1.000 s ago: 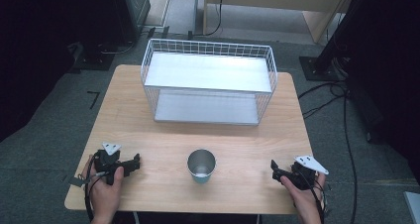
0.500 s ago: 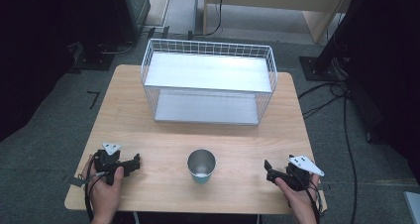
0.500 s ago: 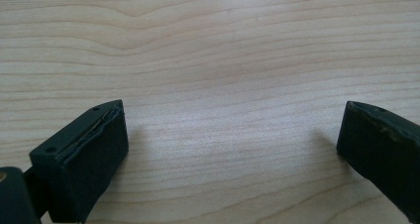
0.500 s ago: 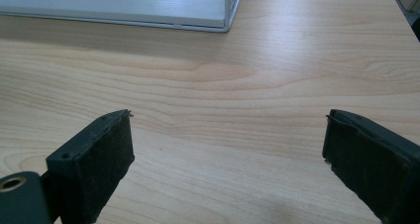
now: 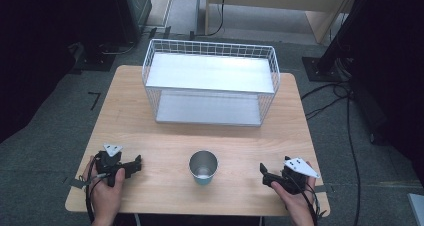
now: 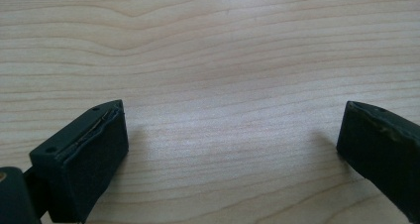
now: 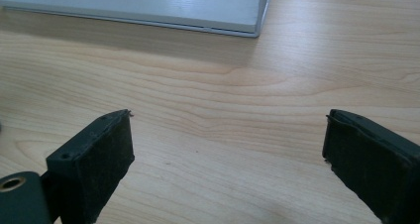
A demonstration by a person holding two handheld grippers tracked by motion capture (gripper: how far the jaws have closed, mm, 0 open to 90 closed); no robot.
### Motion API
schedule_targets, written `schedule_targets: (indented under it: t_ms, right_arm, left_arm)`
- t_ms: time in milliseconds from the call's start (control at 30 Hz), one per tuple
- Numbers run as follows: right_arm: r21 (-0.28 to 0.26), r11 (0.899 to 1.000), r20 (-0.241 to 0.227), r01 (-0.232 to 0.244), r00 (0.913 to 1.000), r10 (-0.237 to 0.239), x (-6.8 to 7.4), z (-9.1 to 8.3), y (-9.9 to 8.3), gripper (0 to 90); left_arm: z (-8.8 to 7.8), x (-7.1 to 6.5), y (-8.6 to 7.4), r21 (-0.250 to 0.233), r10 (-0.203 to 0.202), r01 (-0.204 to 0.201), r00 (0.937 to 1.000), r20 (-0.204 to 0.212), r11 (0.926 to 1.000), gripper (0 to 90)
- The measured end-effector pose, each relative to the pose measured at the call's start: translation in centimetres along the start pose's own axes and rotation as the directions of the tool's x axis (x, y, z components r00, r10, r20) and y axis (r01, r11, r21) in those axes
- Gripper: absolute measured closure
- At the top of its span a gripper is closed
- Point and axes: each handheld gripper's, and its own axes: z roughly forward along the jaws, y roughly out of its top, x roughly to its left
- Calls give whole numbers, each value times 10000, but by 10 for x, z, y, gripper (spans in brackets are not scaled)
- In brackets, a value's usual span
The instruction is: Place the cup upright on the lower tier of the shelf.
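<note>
Wooden surface [image 5: 150, 131] had a metal cup [image 5: 203, 167] mid-front, between both grippers. Looked light, rigid, slick; I'd pinch the rim. Right gripper [image 5: 265, 172] and left gripper [image 5: 136, 163] fingers apart, empty.

The table [image 5: 150, 131] has a light wood top with a plain grain pattern, smooth and matt, with a soft sheen in the gripper views. The cup [image 5: 203, 167] is bare metal, its inner wall brushed and dully reflective, with a blue band at the foot. The wire basket [image 5: 210, 81] is thin white-coated metal mesh; its two shelf panels look like smooth, pale grey sheet, satin in finish. The left gripper [image 6: 233, 159] has matt black pads, slightly rough and frayed at the edges. The right gripper [image 7: 228, 159] has the same dull black padding on hard black plastic bodies. The floor [image 5: 45, 136] is grey carpet, coarse and matt.
</note>
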Motion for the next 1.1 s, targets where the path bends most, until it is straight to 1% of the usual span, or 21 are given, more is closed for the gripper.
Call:
schedule_targets:
  t_ms: [67, 100, 233, 333, 400, 433, 533, 667, 700, 733, 767, 833, 900, 933, 967, 1033, 1067, 1100]
  right_arm:
    - [-45, 9999, -48, 91, 9999, -91, 3, 1, 1, 53]
    - [-52, 10000, -103, 47, 9999, -47, 6, 1, 1, 53]
    - [-47, 10000, -142, 84, 9999, -84, 10, 2, 1, 54]
    - [-81, 9997, -244, 224, 9994, -226, 15, 2, 2, 55]
    - [-57, 9998, -289, 186, 9994, -188, 17, 2, 2, 55]
    - [-101, 9996, -362, 250, 9990, -253, 20, 2, 2, 55]
    - [-101, 9995, -422, 296, 9987, -300, 23, 2, 3, 55]
    - [-225, 9987, -534, 465, 9974, -477, 32, 2, 4, 64]
    - [-225, 9987, -534, 465, 9974, -477, 32, 2, 4, 64]
    - [-250, 9985, -591, 486, 9970, -500, 34, 2, 4, 64]
    - [-244, 9980, -688, 577, 9959, -592, 39, 2, 4, 64]
    - [-261, 9977, -716, 622, 9954, -640, 41, 2, 4, 64]
    - [-229, 9971, -863, 721, 9935, -738, 47, 3, 3, 64]
    - [-210, 9964, -999, 817, 9915, -834, 53, 4, 3, 64]
    - [-214, 9961, -1024, 854, 9909, -871, 55, 5, 3, 64]
    - [-217, 9959, -1091, 880, 9900, -898, 57, 5, 3, 63]
    - [-224, 9951, -1199, 960, 9879, -980, 63, 6, 3, 64]
    - [-224, 9951, -1199, 960, 9879, -980, 63, 6, 3, 64]
  left_arm:
    - [0, 0, 0, -1, 3, -3, 10000, 0, 10000, 0]
    - [0, 0, 0, 2, 4, -4, 10000, 0, 10000, 0]
    - [0, 0, 0, 0, 1, -1, 10000, 0, 10000, 0]
    - [0, 0, 0, -8, -11, 11, 10000, -1, 10000, 0]
    - [0, 0, 0, -10, -9, 9, 10000, -3, 10000, 0]
    - [0, 0, 0, -12, -13, 13, 10000, 1, 10000, 0]
    - [0, 0, 0, -10, -10, 10, 10000, -2, 10000, 0]
    - [0, 0, 0, -9, -8, 8, 10000, -2, 10000, 0]
    - [0, 0, 0, -9, -8, 8, 10000, -2, 10000, 0]
    - [0, 0, 0, 0, 2, -2, 10000, 0, 10000, 0]
    - [0, 0, 0, 1, 4, -4, 10000, -2, 10000, 0]
    - [0, 0, 0, -10, -9, 9, 10000, -1, 10000, 0]
    - [0, 0, 0, 0, 3, -3, 10000, -1, 10000, 0]
    - [0, 0, 0, -7, -7, 7, 10000, -2, 10000, 0]
    - [0, 0, 0, -1, 2, -2, 10000, -1, 10000, 0]
    - [0, 0, 0, -11, -11, 11, 10000, -2, 10000, 0]
    - [0, 0, 0, -9, -9, 9, 10000, -2, 10000, 0]
    - [0, 0, 0, -9, -9, 9, 10000, -2, 10000, 0]
